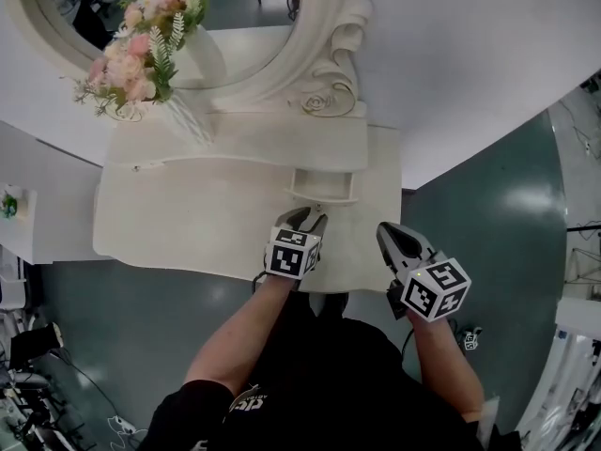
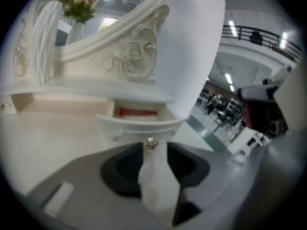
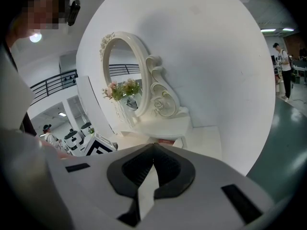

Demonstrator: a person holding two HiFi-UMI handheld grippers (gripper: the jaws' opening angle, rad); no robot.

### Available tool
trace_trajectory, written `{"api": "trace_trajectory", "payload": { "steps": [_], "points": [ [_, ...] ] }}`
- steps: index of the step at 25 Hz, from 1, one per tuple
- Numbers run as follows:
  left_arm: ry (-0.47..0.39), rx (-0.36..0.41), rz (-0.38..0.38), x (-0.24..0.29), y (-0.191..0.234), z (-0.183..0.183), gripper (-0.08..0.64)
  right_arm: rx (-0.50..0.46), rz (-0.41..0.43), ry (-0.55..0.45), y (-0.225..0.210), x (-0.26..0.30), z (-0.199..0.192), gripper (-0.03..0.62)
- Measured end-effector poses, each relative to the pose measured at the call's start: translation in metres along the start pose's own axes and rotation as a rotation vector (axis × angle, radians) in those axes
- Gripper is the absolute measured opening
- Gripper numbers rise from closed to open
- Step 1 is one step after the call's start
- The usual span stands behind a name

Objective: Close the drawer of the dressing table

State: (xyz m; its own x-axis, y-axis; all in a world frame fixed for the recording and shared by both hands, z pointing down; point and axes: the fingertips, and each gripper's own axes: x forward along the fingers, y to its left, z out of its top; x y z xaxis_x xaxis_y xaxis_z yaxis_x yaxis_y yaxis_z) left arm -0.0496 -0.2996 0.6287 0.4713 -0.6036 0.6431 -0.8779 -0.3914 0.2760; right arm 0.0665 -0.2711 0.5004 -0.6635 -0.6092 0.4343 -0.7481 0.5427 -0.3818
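The white dressing table (image 1: 188, 214) has one small drawer (image 1: 322, 188) pulled out under its raised shelf. In the left gripper view the drawer (image 2: 139, 126) stands open with a red item (image 2: 137, 112) inside it. Its small metal knob (image 2: 150, 143) sits right at the tips of my left gripper (image 2: 150, 148), in the gap between the open jaws, and the pads do not press on it. The head view shows that left gripper (image 1: 308, 216) just in front of the drawer. My right gripper (image 1: 390, 233) hovers to the right over the table's edge, shut and empty (image 3: 153, 146).
An oval mirror (image 1: 197, 26) in a carved frame and a vase of pink flowers (image 1: 141, 50) stand at the back of the table. A white curved wall (image 1: 470, 54) rises behind. Teal floor (image 1: 488, 214) lies to the right, and a white unit (image 1: 23, 224) stands at the left.
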Motion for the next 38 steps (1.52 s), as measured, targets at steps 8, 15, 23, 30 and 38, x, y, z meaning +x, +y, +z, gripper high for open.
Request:
{"api": "trace_trajectory", "payload": {
  "steps": [8, 15, 23, 30, 38],
  "points": [
    [0.052, -0.01, 0.006, 0.015, 0.003, -0.006, 0.164, 0.014, -0.008, 0.007, 0.001, 0.002, -0.005, -0.006],
    [0.083, -0.008, -0.006, 0.024, 0.001, -0.011, 0.161, 0.022, -0.02, 0.004, -0.003, 0.004, -0.004, -0.006],
    [0.094, -0.016, -0.004, 0.025, 0.003, -0.009, 0.112, 0.018, -0.013, -0.001, -0.001, 0.007, 0.001, -0.006],
    [0.083, -0.04, -0.026, 0.022, 0.0, -0.001, 0.101, 0.005, -0.007, -0.024, 0.001, 0.008, 0.014, -0.006],
    [0.062, -0.019, -0.031, 0.027, 0.003, 0.02, 0.098, 0.019, -0.023, -0.03, -0.004, 0.006, 0.014, -0.006]
  ]
}}
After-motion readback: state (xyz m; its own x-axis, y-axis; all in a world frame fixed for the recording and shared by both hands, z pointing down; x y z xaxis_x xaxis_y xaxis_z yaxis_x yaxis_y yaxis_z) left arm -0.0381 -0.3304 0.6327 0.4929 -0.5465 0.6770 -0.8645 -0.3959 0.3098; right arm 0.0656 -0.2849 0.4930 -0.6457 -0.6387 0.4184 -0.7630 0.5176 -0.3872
